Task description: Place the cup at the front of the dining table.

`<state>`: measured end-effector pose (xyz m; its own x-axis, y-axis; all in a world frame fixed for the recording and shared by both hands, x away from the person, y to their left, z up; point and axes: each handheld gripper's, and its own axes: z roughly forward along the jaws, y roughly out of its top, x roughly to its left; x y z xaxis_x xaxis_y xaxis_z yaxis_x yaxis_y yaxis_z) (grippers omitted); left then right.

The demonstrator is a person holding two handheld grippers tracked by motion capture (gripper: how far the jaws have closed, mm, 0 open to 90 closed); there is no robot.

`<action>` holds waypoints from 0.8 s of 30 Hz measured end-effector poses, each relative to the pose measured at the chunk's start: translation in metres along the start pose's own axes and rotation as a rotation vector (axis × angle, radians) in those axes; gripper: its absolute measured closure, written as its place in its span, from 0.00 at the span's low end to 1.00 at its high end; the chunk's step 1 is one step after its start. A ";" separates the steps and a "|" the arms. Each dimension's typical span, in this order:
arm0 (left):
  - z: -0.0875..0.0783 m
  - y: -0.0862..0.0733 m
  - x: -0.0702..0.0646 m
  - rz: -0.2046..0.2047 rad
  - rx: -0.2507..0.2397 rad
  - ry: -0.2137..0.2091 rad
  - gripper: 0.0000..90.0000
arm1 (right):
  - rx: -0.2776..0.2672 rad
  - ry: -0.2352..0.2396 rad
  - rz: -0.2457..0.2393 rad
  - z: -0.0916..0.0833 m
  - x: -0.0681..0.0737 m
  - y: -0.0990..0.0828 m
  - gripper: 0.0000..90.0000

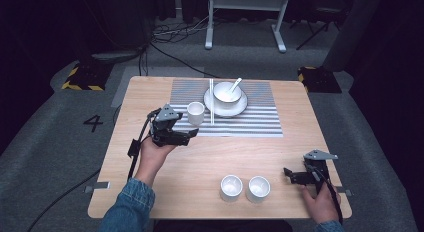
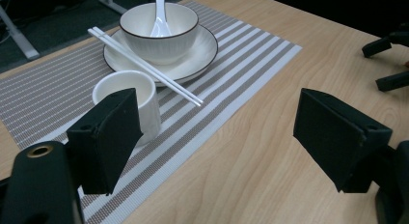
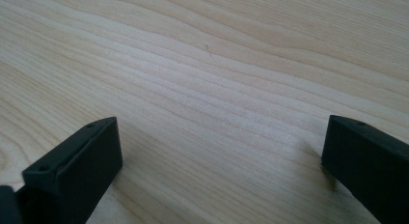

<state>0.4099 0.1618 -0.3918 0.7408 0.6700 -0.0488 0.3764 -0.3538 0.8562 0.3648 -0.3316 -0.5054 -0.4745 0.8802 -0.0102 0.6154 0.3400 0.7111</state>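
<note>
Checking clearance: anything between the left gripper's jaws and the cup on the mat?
Nothing. In the left gripper view, the left gripper stands open just short of the cup, with striped mat and bare table between the jaws.

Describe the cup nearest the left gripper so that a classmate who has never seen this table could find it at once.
Start at the striped placemat across the far half of the wooden table. Left of the plate that carries the bowl, beyond the chopsticks, stands a white cup. It alone sits on the mat; the two other cups stand together on bare wood.
</note>
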 end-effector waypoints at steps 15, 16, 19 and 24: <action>-0.021 -0.021 -0.014 0.022 0.058 -0.013 0.19 | 0.000 0.000 0.000 0.000 0.000 0.000 0.01; -0.023 -0.023 -0.015 0.021 0.057 -0.012 0.19 | 0.000 0.000 0.000 0.000 0.000 0.000 0.01; -0.028 -0.030 -0.016 0.013 0.051 -0.017 0.19 | 0.001 -0.001 0.003 0.000 0.000 0.000 0.01; -0.038 -0.044 -0.019 0.007 0.052 -0.018 0.19 | 0.001 -0.002 0.003 0.000 0.000 0.000 0.01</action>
<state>0.3583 0.1891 -0.4091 0.7534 0.6554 -0.0528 0.3991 -0.3920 0.8289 0.3646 -0.3314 -0.5054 -0.4716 0.8818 -0.0092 0.6173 0.3375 0.7106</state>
